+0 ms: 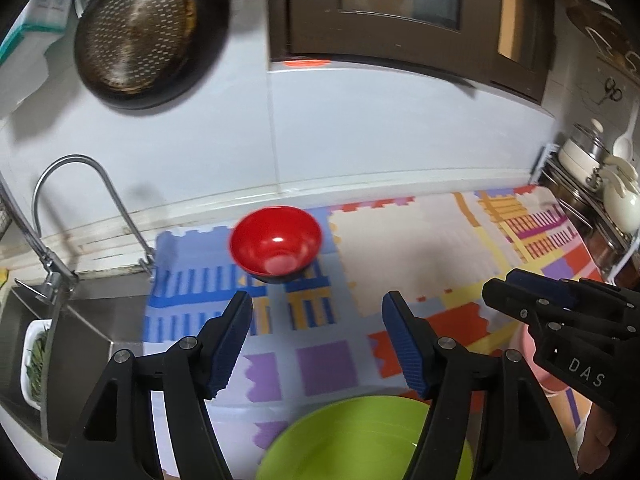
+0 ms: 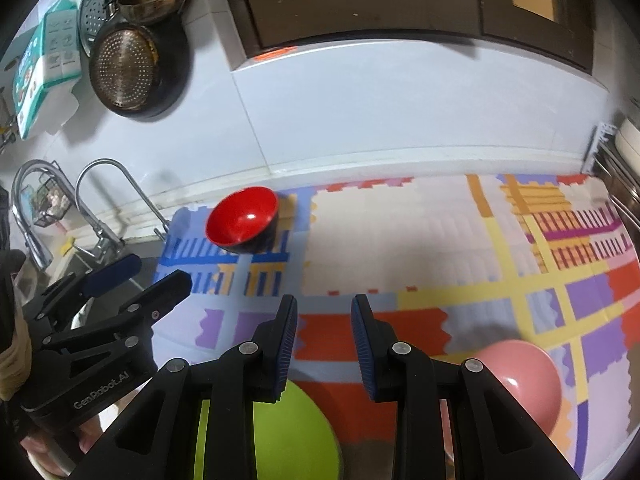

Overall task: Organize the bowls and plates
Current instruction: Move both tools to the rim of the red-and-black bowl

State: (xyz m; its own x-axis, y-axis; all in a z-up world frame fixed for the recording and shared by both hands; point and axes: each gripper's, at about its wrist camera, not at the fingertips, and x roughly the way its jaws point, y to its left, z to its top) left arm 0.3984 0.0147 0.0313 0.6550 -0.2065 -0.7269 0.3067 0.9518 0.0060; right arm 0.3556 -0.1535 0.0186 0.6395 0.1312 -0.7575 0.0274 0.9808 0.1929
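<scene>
- My left gripper (image 1: 316,336) has its jaws well apart with nothing between them; my right gripper (image 2: 324,344) has its jaws set narrower, a clear gap showing, and it too holds nothing.
- The red bowl (image 1: 276,240) stands upright at the far left of the patterned mat (image 1: 400,256), near the back wall and close to the tap (image 1: 80,208) and the sink (image 1: 80,344). My left gripper points towards it but is well short of it.
- The green plate (image 1: 356,440) lies right under my left jaws at the near edge of the mat; the pink bowl (image 2: 520,380) sits beside my right gripper, partly hidden by its finger.
- Risk, as I judge it: if I go for the red bowl, a pad that pushes the rim instead of straddling it could slide the smooth bowl off the mat towards the sink.
- The bowl's wall is curved and glossy, so a shallow pinch might let it tip or slip out as I lift.
- My two grippers are close together; reaching across could knock one against the other.
- Coming down low, my fingers could clip the green plate's edge and shift it.
</scene>
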